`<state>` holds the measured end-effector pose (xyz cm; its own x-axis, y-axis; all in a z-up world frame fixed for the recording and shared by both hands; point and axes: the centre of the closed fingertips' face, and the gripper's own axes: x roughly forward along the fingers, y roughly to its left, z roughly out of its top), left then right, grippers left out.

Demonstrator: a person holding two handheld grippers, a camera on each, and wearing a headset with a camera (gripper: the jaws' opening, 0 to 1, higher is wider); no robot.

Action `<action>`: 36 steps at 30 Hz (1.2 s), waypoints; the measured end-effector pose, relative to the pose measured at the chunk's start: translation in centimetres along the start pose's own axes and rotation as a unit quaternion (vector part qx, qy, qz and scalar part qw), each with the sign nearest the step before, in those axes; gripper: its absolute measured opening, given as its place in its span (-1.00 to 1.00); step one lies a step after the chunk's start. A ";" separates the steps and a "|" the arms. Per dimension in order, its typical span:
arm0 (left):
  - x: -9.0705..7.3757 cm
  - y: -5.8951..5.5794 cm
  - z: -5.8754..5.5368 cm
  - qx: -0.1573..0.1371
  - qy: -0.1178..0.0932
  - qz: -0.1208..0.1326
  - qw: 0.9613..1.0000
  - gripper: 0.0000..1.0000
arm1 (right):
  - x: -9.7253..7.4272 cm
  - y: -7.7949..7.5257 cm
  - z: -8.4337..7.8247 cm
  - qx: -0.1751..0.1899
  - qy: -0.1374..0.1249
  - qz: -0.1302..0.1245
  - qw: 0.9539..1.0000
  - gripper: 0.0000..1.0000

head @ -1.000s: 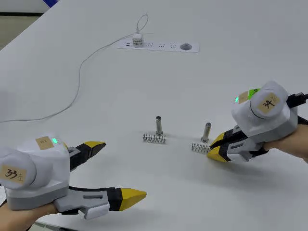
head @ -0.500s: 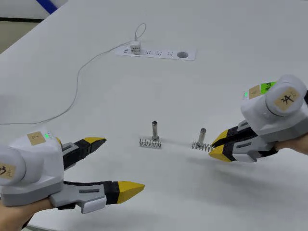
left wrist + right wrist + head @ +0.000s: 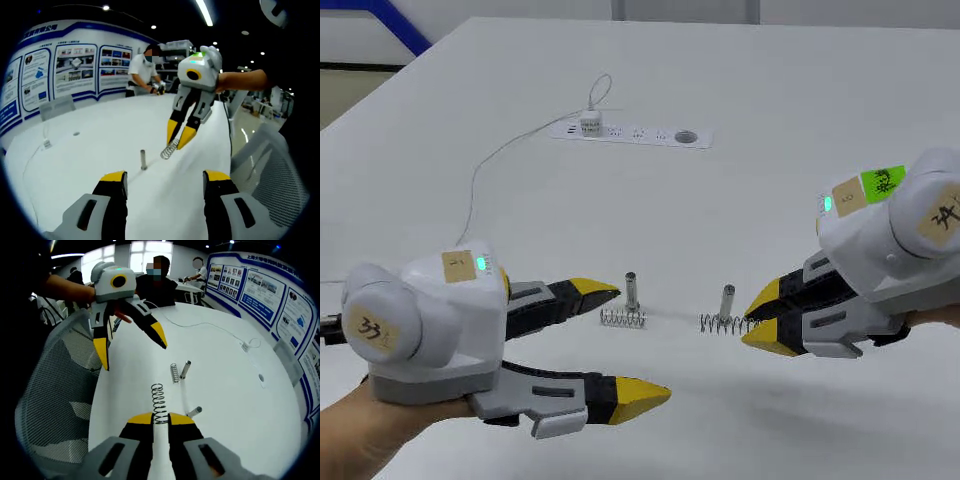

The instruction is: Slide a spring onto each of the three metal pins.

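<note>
Two short metal pins stand on the white table, the left pin and the right pin. A loose spring lies at the left pin's foot. My right gripper is shut on one end of a second spring, which reaches out beside the right pin. To the left of the pins my left gripper hangs open with nothing between its fingers.
A white power strip with a plug and a cable lies at the back of the table. A mesh chair stands at the table's edge. People stand at the far end of the room.
My left gripper has moved right, toward the left pin, still open. My right gripper stays shut on the spring beside the right pin. The head camera has tilted.
</note>
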<state>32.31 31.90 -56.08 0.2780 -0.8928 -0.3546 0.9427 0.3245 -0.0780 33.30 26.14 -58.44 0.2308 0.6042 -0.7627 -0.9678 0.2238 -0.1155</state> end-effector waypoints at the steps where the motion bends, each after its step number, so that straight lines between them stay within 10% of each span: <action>1: 0.2 -0.1 0.2 0.005 0.000 -0.003 1.000 0.18 | 0.0 0.0 0.0 0.001 -0.002 0.000 1.000 -0.78; 9: 1.9 -0.9 2.4 0.046 -0.018 -0.034 0.998 -0.17 | -0.8 1.0 1.1 -0.013 -0.013 0.006 1.000 -0.78; 36: 2.5 -1.9 2.4 0.108 0.015 -0.048 0.993 -0.67 | -1.8 2.1 3.5 -0.043 -0.021 0.017 0.999 -0.78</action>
<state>31.69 28.26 -54.58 0.1827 -0.9053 -0.3835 0.9830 0.1608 0.0887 31.24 28.22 -55.11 0.1990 0.6422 -0.7402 -0.9800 0.1364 -0.1451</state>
